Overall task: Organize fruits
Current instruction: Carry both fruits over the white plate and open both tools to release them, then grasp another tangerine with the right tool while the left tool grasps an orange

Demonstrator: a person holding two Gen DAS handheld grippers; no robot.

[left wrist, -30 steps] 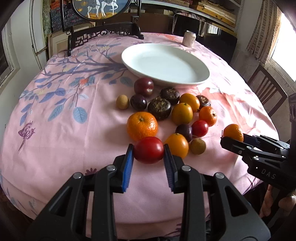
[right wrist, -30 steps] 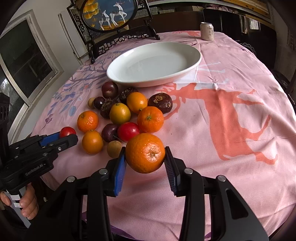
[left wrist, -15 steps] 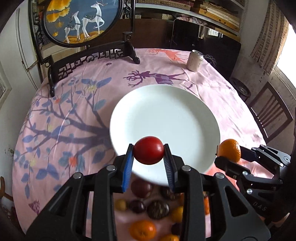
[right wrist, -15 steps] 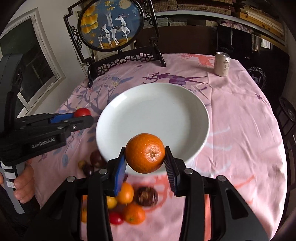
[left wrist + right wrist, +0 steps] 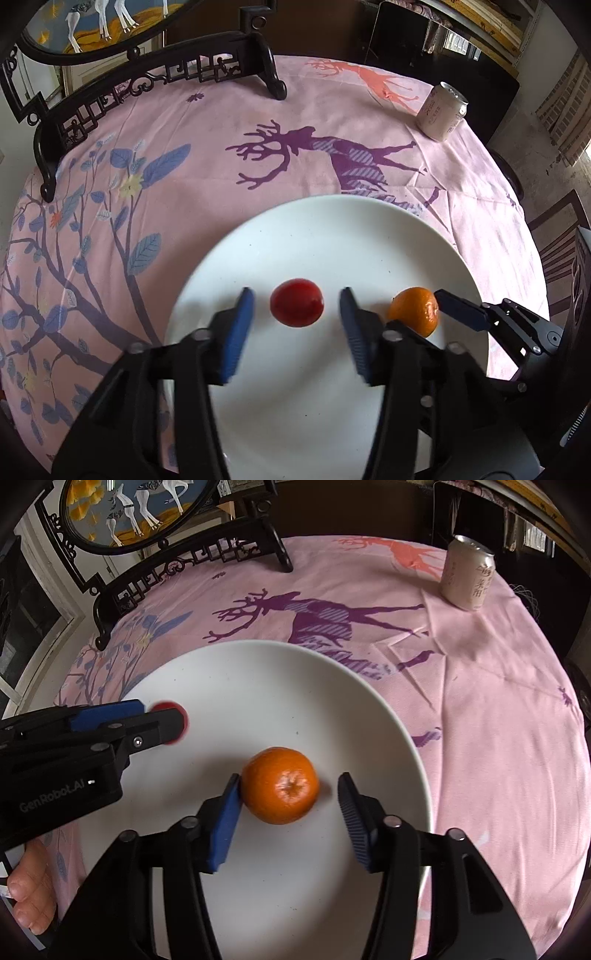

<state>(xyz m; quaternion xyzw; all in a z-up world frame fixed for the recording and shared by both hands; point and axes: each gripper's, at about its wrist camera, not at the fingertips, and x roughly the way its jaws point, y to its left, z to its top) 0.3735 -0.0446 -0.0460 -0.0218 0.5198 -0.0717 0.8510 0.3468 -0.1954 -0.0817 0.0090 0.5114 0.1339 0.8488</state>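
Red tomato [image 5: 296, 302] and mandarin [image 5: 280, 785] on plate [image 5: 258, 672], both grippers' fingers apart (released); probably soft, rolls easily, best pinched at 3 and 9 o'clock.

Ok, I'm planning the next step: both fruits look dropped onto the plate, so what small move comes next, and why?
Probably lift both grippers straight up off the white plate. The left gripper stands open around the red fruit, and the right gripper is open around the orange, its left pad still touching.

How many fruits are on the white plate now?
2. A red fruit lies between the open left tongs; an orange between the open right tongs. The tongs may hide others.
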